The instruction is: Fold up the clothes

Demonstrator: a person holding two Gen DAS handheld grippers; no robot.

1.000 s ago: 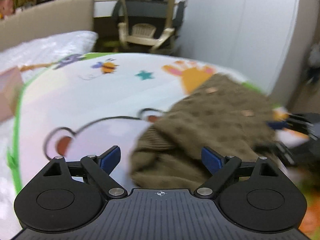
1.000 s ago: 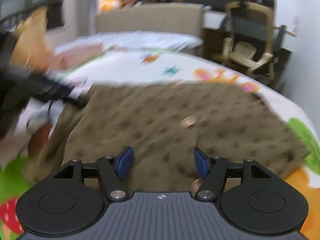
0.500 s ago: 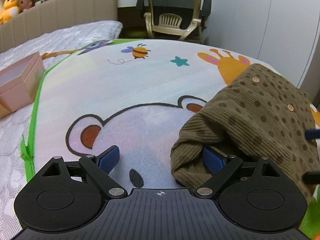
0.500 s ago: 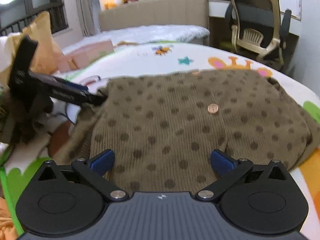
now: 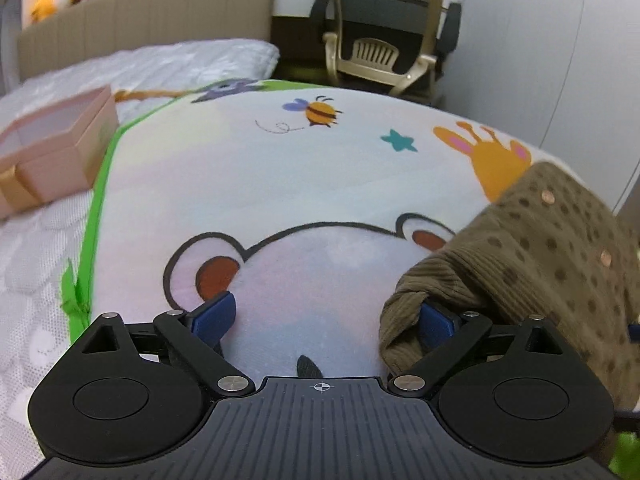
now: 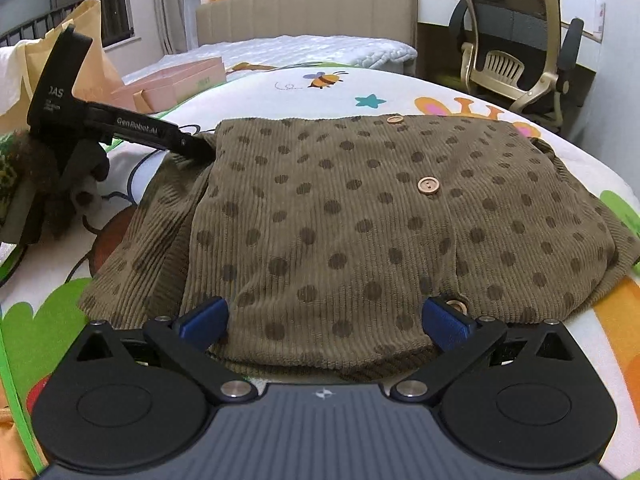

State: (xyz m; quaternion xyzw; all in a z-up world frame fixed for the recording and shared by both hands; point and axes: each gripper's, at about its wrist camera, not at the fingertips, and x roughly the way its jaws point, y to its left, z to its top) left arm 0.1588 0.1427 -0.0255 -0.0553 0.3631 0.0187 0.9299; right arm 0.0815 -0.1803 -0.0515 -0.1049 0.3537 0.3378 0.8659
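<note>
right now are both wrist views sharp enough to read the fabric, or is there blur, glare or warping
Right wrist view: the brown dotted garment is crisp, ribbing and buttons readable; a bright lamp flares at top left; fisheye curves the play mat. Left wrist view: slightly softer, with the garment smeared toward the right rim; the bear print stays clear; the headboard bows. Both corners vignette black.

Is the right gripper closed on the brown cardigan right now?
No, the right gripper has its blue fingers spread wide apart over the near hem of the brown cardigan, pinching nothing.
</note>
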